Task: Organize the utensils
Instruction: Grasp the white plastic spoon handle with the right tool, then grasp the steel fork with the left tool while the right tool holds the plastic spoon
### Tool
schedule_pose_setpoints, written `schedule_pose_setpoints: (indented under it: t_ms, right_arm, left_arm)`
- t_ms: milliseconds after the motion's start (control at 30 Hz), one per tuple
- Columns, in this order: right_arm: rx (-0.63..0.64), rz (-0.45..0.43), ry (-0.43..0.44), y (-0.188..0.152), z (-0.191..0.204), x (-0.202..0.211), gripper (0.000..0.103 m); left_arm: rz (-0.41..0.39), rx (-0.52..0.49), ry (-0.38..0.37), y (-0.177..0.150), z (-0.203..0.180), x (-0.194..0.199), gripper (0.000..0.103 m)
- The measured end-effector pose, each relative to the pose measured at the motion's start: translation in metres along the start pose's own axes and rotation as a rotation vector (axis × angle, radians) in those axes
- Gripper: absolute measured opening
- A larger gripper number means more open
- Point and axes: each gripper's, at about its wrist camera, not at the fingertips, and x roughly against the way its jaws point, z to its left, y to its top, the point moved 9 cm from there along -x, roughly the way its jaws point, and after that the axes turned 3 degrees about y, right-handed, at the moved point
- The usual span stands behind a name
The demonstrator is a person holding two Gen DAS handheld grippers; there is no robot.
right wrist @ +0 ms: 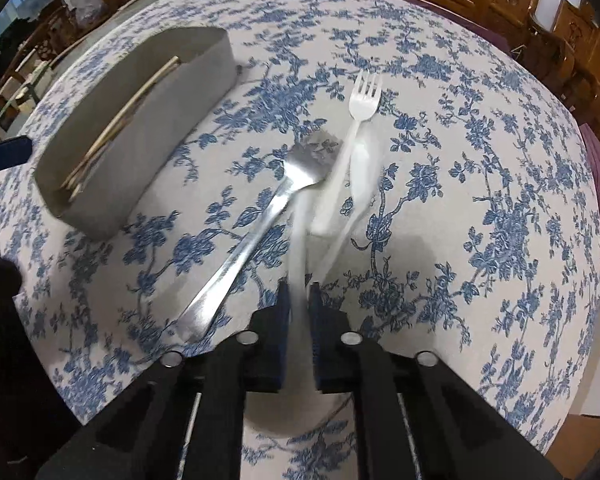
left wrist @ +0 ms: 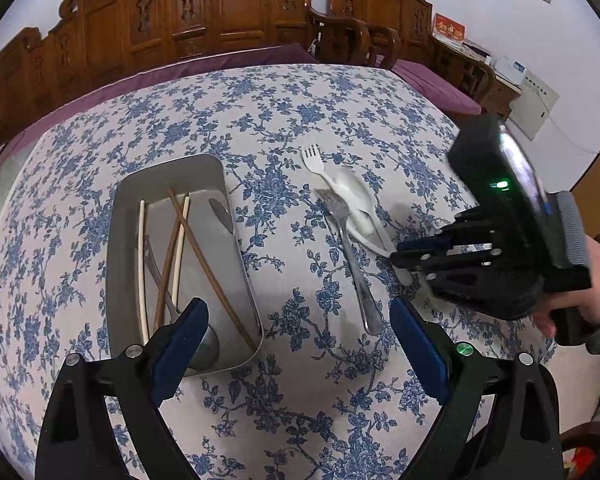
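Note:
A metal tray (left wrist: 114,264) (right wrist: 160,112) on the flowered tablecloth holds brown and pale chopsticks (left wrist: 204,256) and a metal spoon (left wrist: 209,350). To its right lie a metal fork (left wrist: 352,256) (right wrist: 252,240), a white plastic fork (left wrist: 314,160) (right wrist: 362,100) and a white plastic spoon (left wrist: 354,192), overlapping. My right gripper (right wrist: 300,286) (left wrist: 412,258) points steeply down, shut on a blurred white plastic handle (right wrist: 300,240); I cannot tell which white utensil it belongs to. My left gripper (left wrist: 300,344) hovers open over the near end of the tray and the cloth, holding nothing.
The blue-flowered tablecloth (left wrist: 300,100) covers a rounded table. Carved wooden furniture (left wrist: 180,16) and chairs (left wrist: 340,36) stand beyond its far edge. A person's hand (left wrist: 596,292) holds the right gripper at the table's right side.

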Motion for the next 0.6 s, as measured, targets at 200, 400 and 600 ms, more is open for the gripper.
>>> schedule_pose_setpoints:
  t_ms: [200, 400, 600]
  right_arm:
    - [-0.023, -0.038, 0.0, -0.002, -0.007, 0.016, 0.003]
    - [-0.072, -0.095, 0.031, -0.003, -0.018, 0.031, 0.003]
    - [-0.098, -0.152, 0.045, -0.009, -0.025, 0.048, 0.003]
  left_arm:
    - [0.01, -0.005, -0.01, -0.002, -0.008, -0.003, 0.089]
    - [0.022, -0.009, -0.014, -0.004, -0.013, -0.009, 0.089]
    - [0.035, -0.006, -0.021, 0.004, -0.023, -0.026, 0.089]
